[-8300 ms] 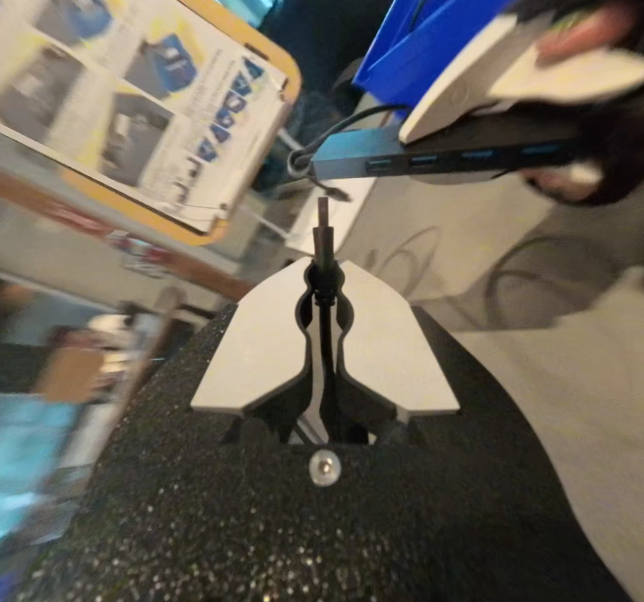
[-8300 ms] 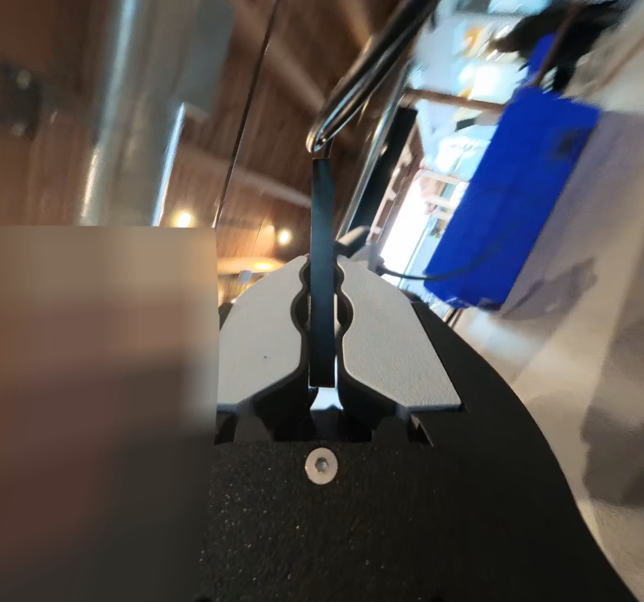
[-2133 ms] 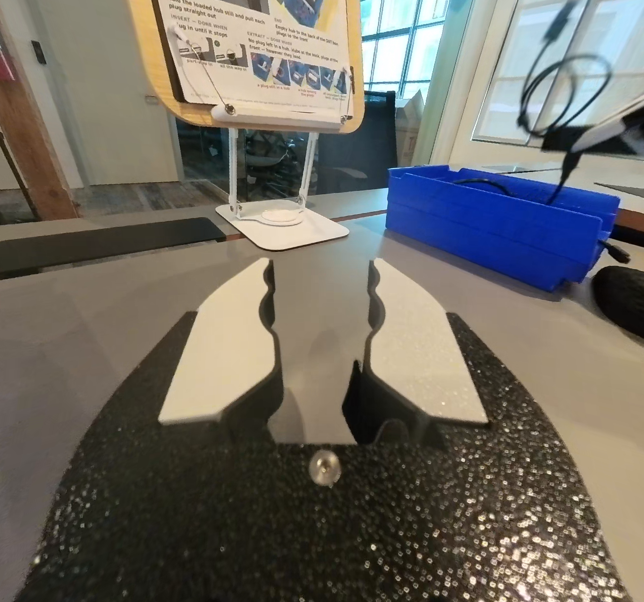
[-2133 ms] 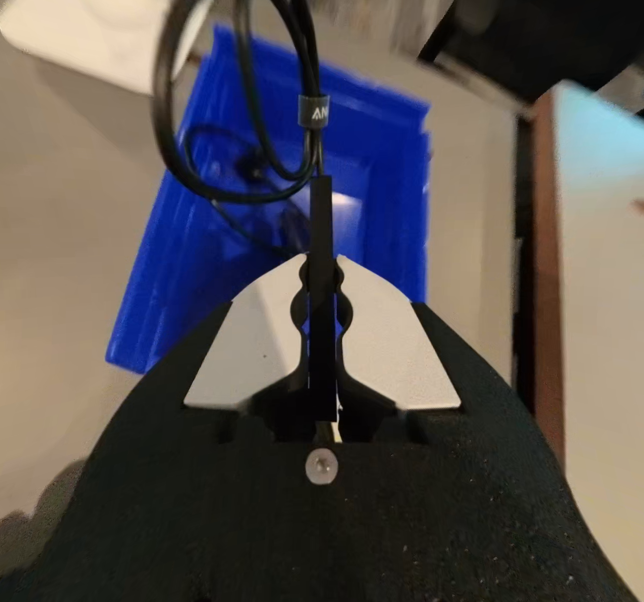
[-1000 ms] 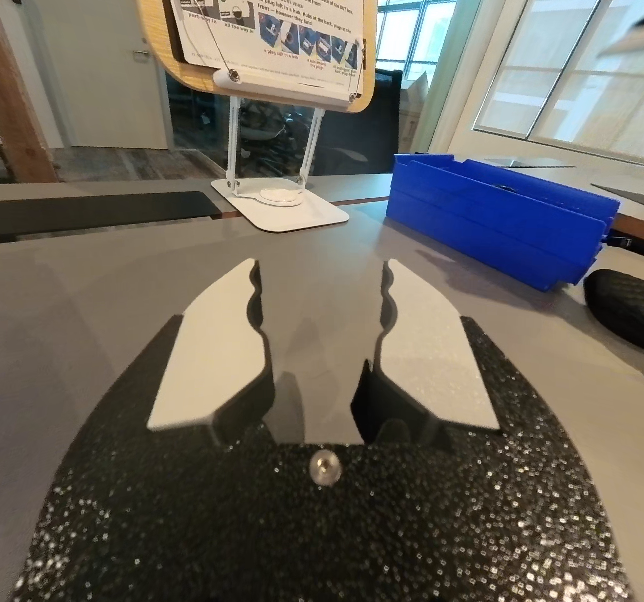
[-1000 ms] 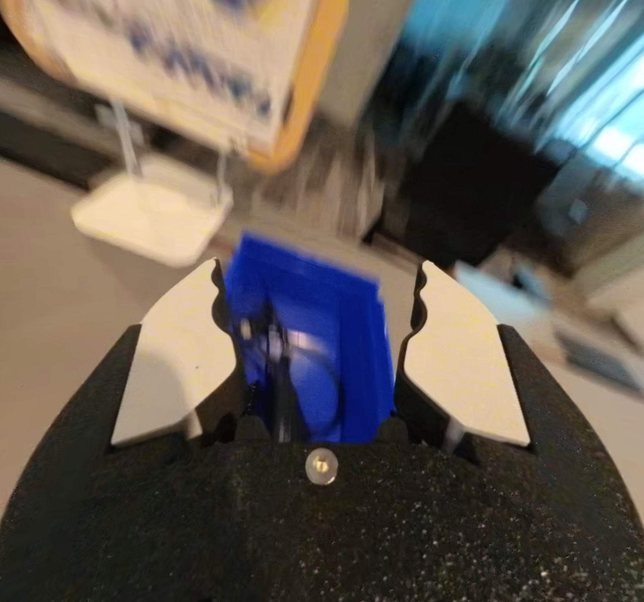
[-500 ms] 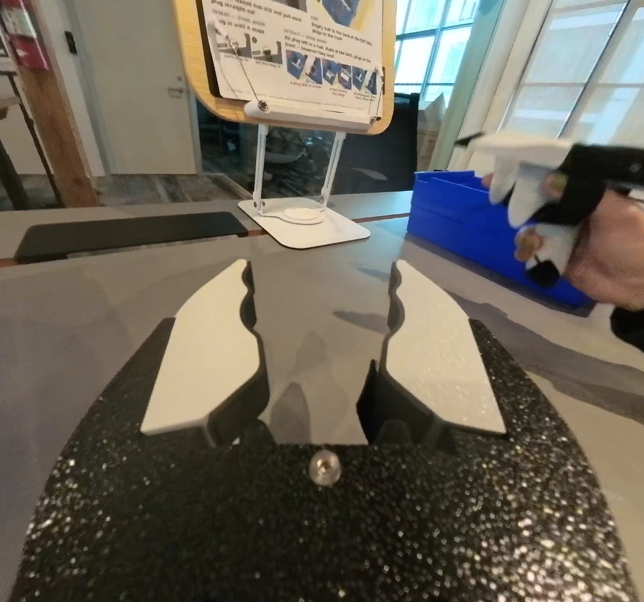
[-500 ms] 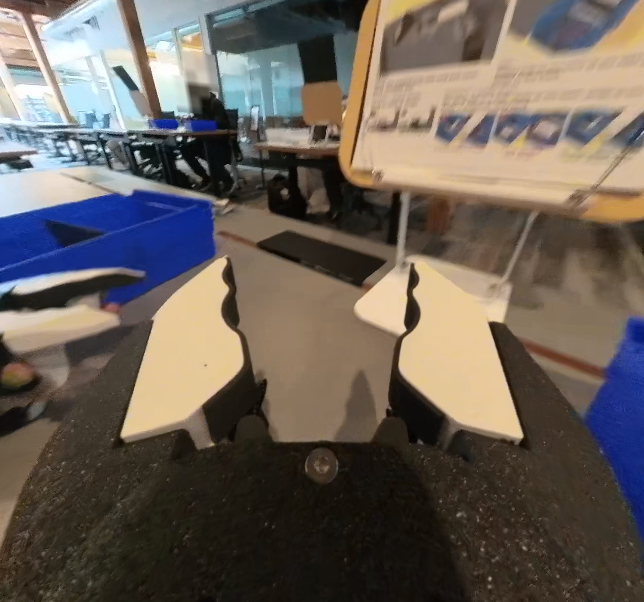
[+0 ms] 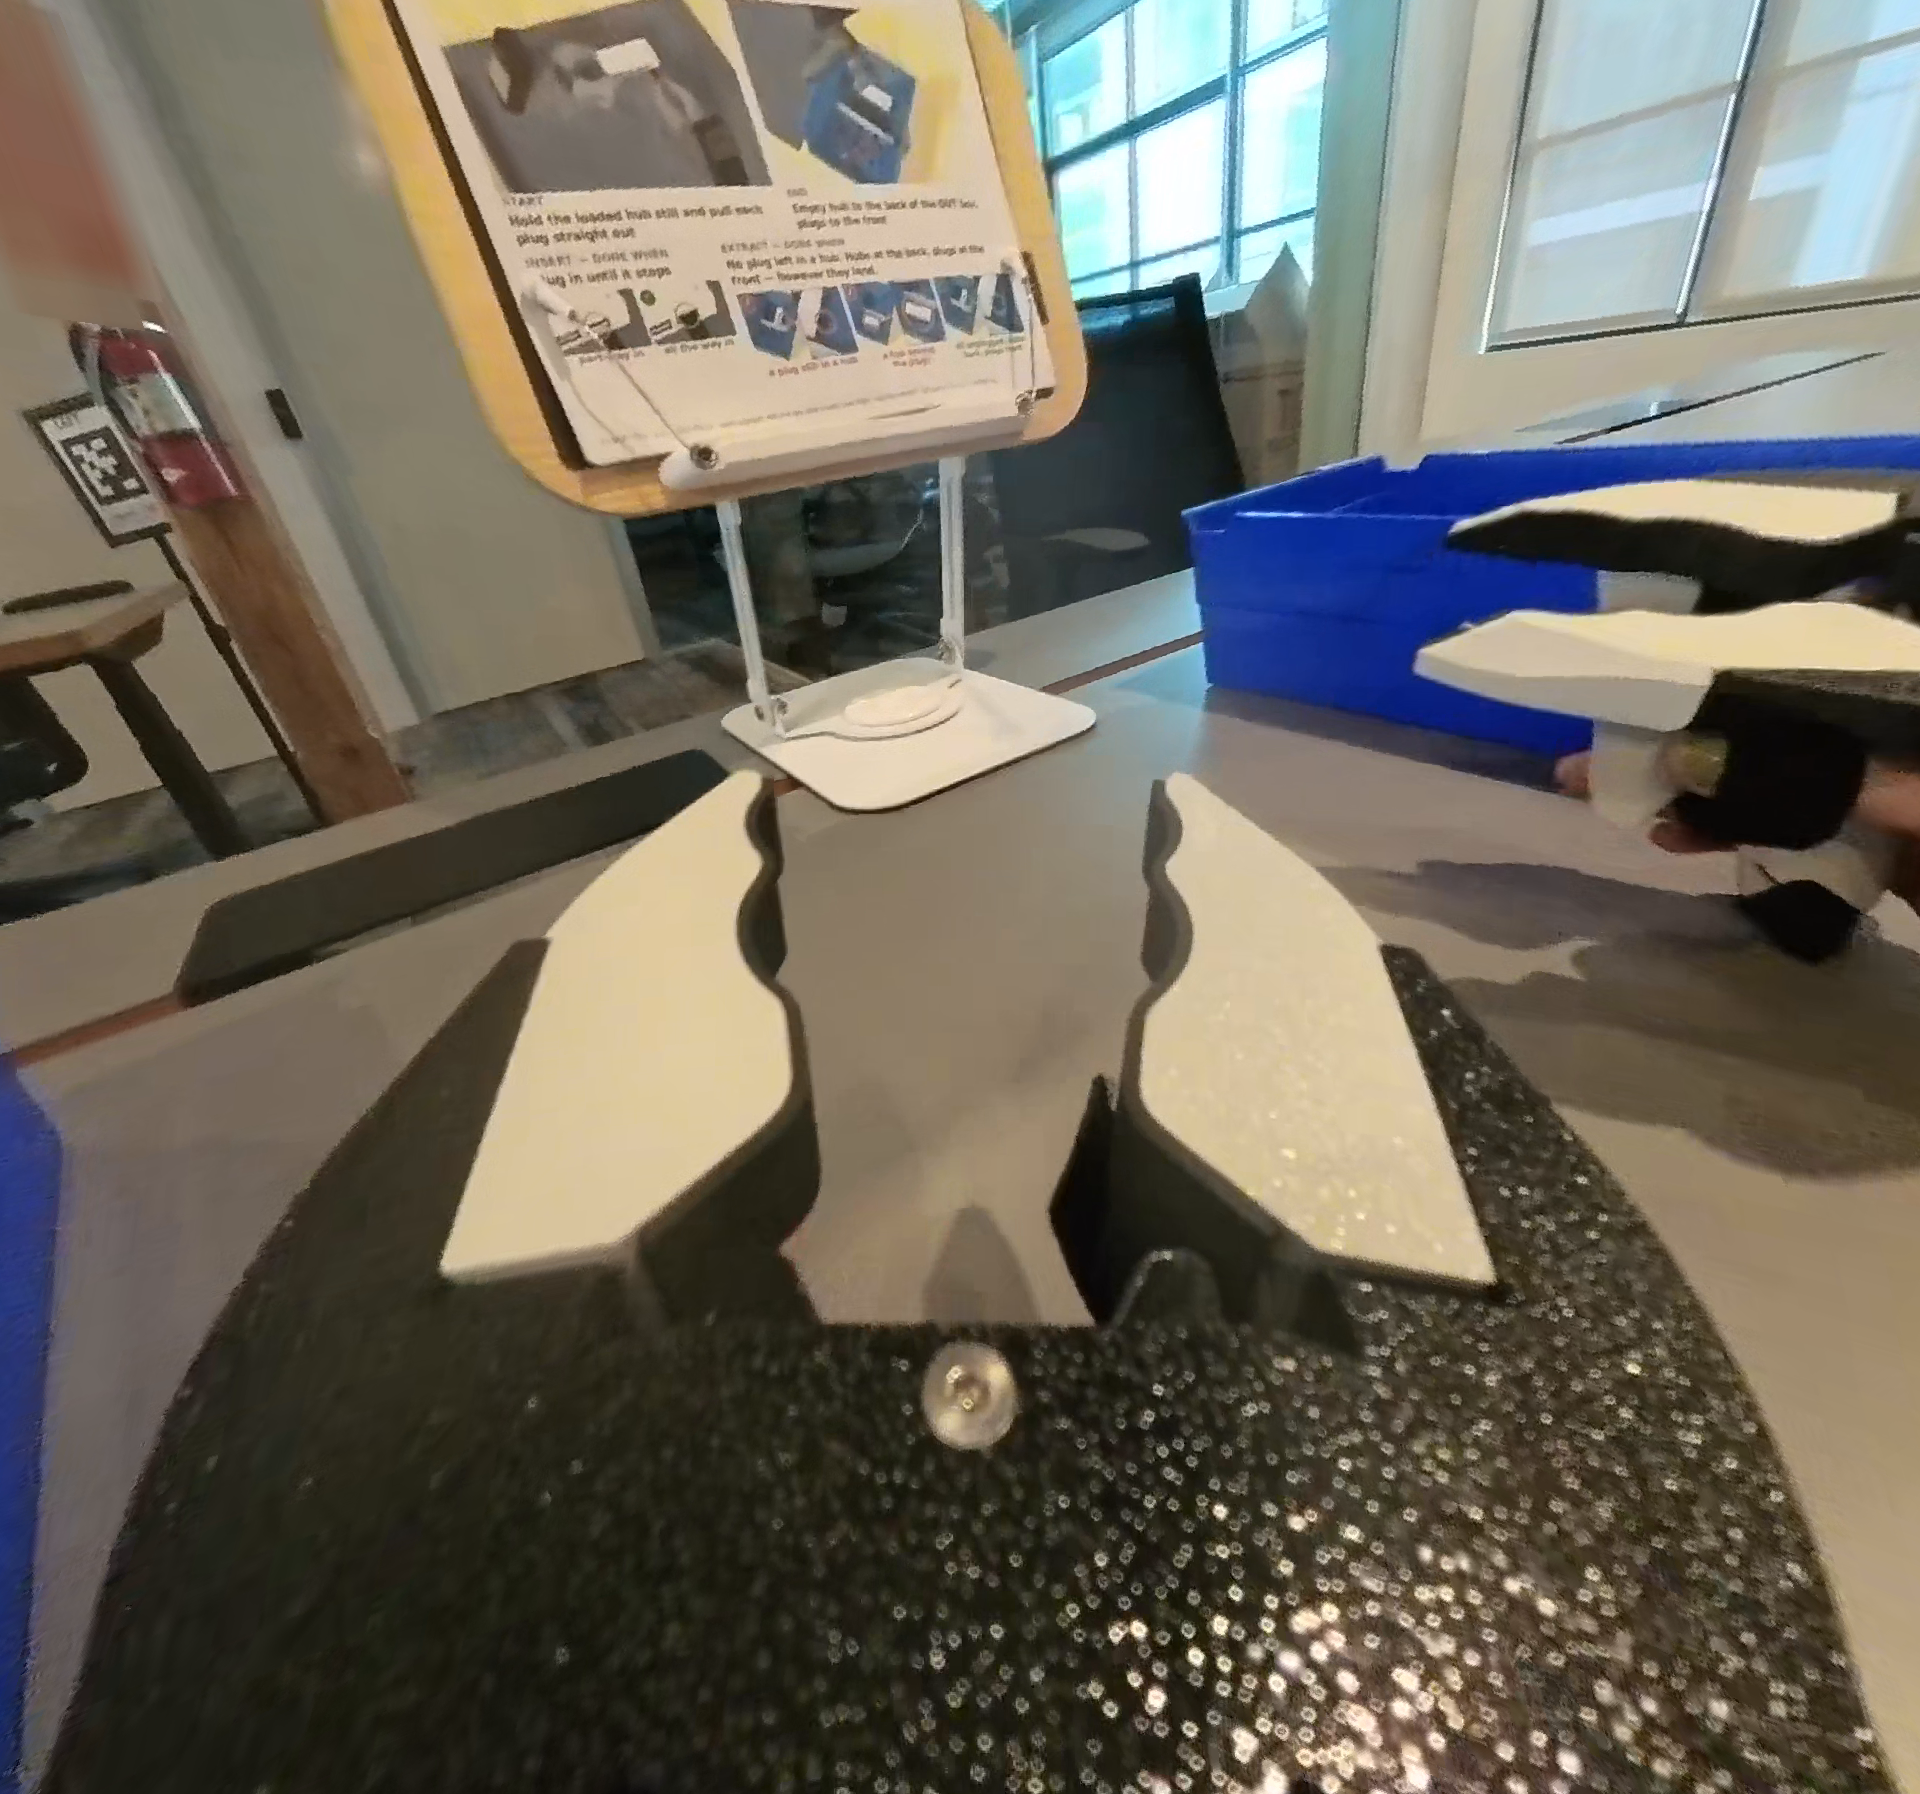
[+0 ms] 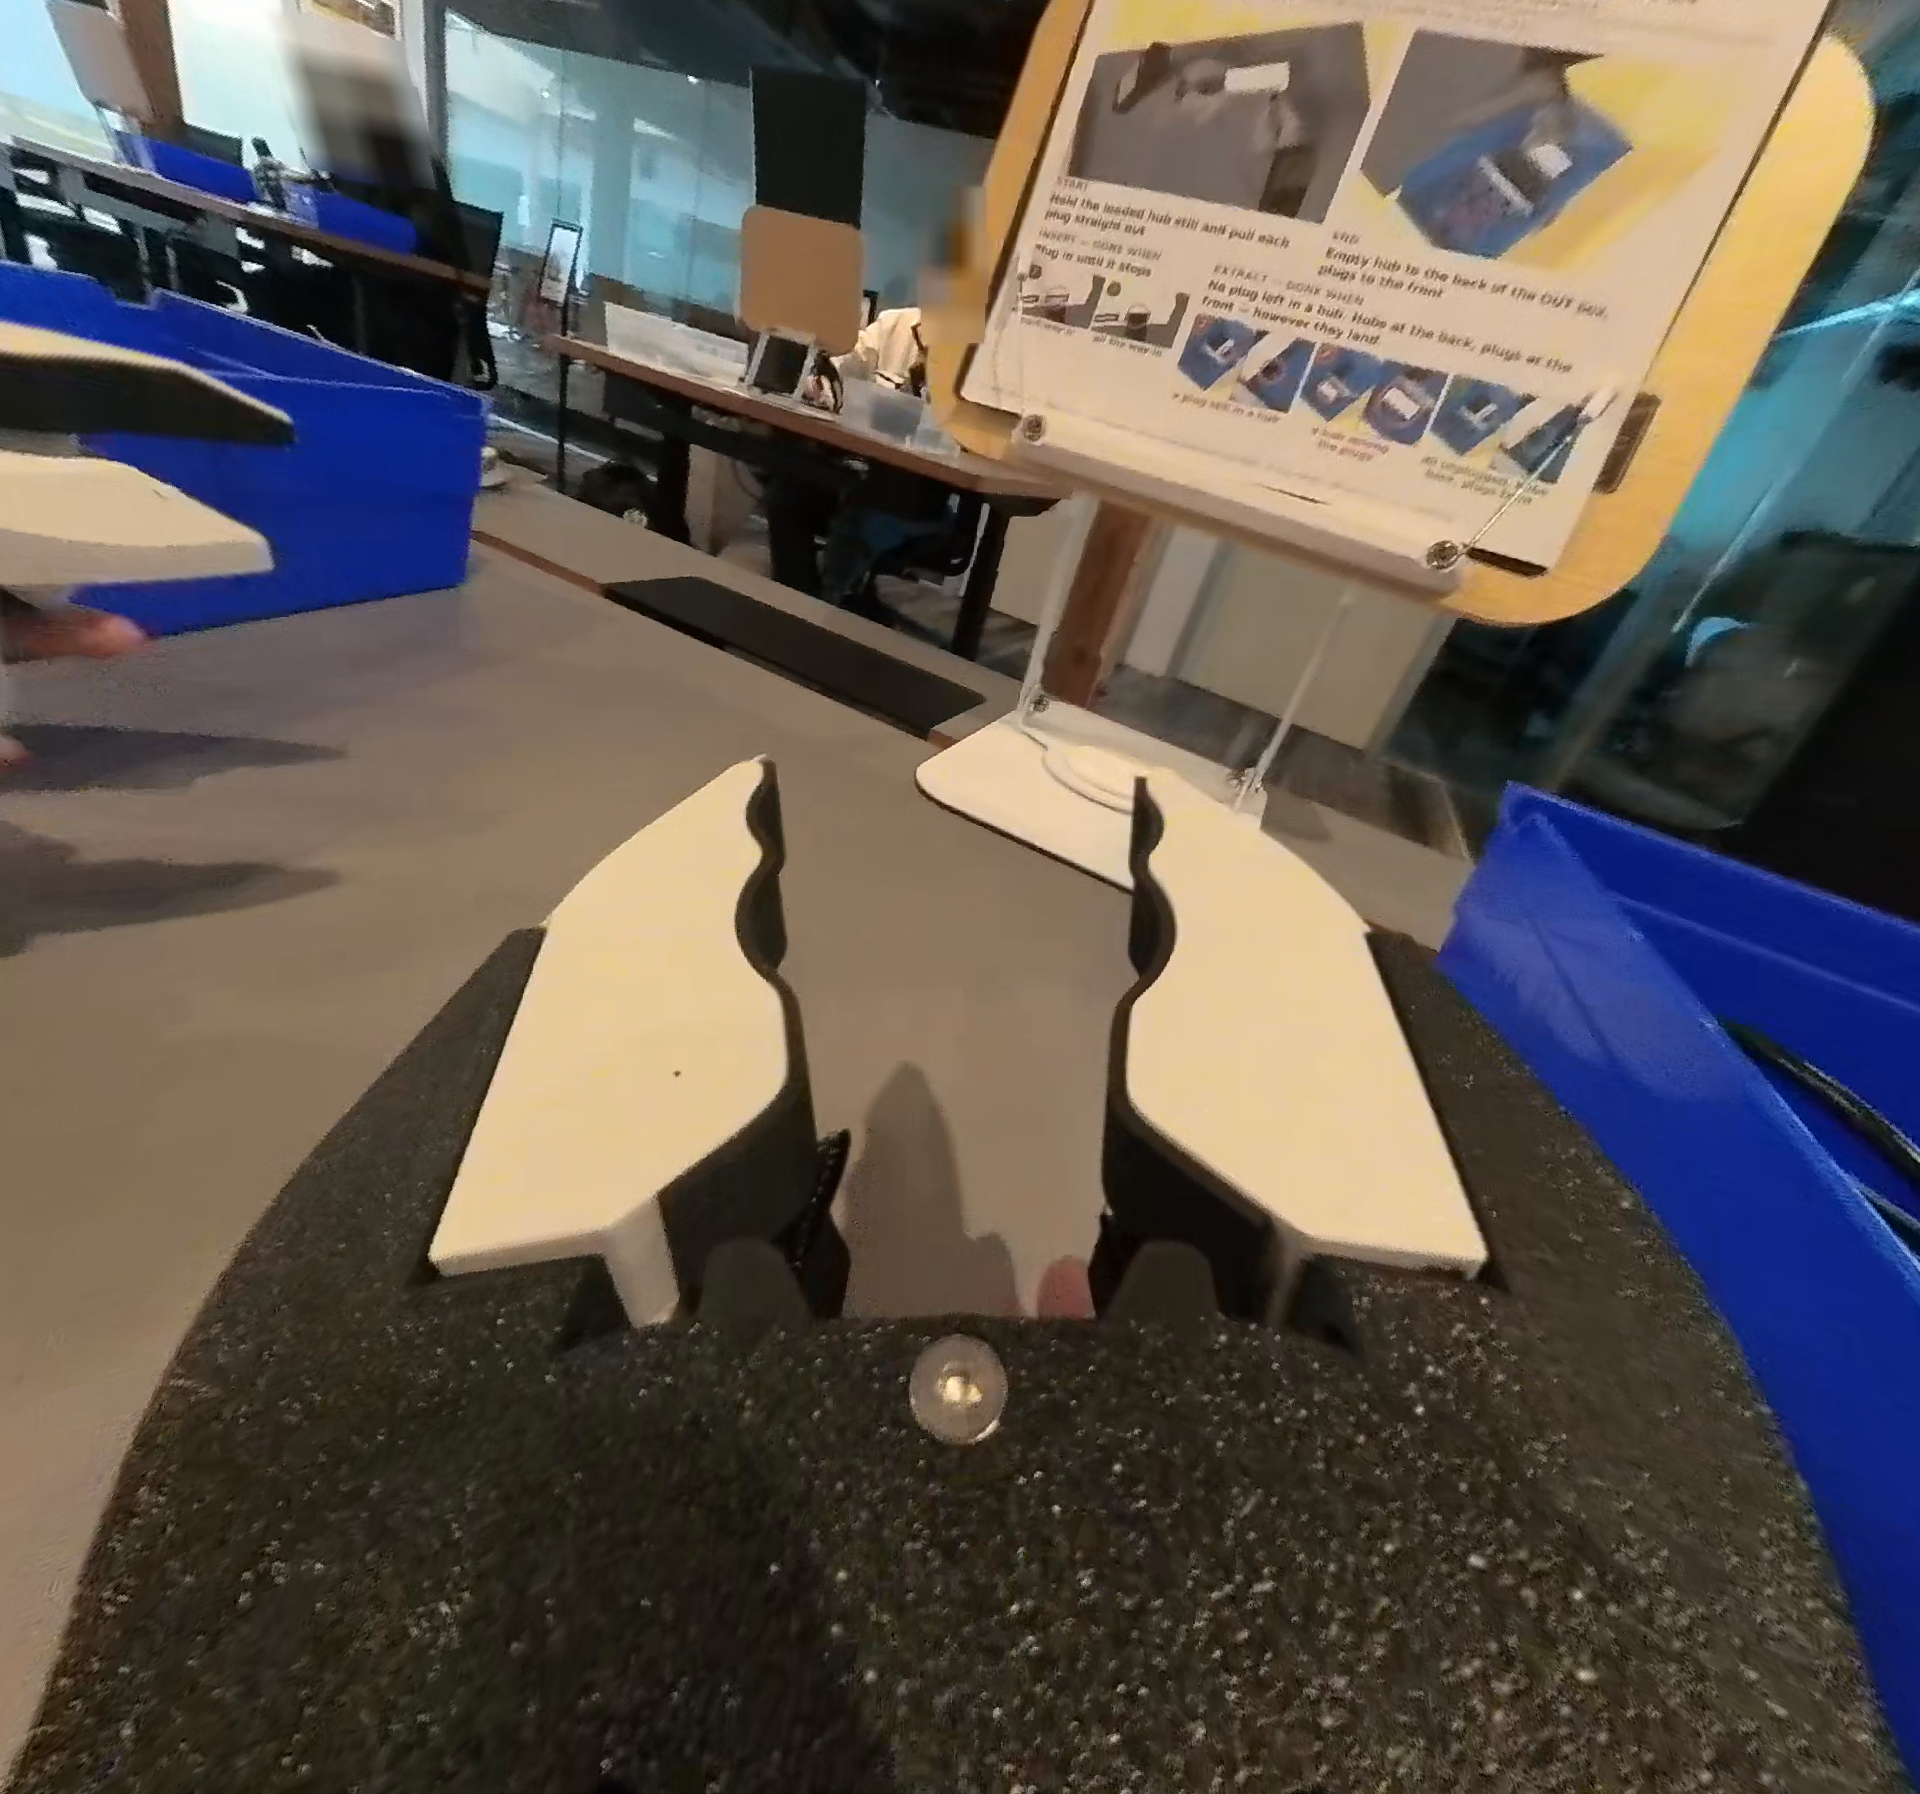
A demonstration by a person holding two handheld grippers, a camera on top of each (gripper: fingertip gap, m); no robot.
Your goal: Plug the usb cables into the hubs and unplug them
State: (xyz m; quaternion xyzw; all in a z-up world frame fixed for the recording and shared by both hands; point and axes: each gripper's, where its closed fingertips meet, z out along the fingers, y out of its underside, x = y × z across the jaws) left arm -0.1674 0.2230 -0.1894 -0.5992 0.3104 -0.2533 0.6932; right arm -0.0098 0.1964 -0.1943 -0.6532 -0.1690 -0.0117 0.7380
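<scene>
No hub or plug shows in either view, apart from a black cable (image 10: 1834, 1105) lying in the blue bin (image 10: 1662, 1069) at the right of the right wrist view. My left gripper (image 9: 958, 788) is open and empty, low over the grey table (image 9: 956, 965). My right gripper (image 10: 951, 794) is open and empty over the same table. Each gripper shows side-on in the other's view, with its jaws apart: the right one (image 9: 1439, 593) at the right edge, the left one (image 10: 281, 495) at the left edge.
An instruction board (image 9: 727, 186) on a white stand (image 9: 904, 736) is at the table's far side; it also shows in the right wrist view (image 10: 1403, 238). A blue bin (image 9: 1340, 601) stands right of it, another (image 10: 343, 487) at the left. A black strip (image 9: 447, 871) lies along the back.
About eight seconds ago the left gripper held a plug and the right a hub; both are now open and empty. In the last second both views swung round and the grippers came to face each other.
</scene>
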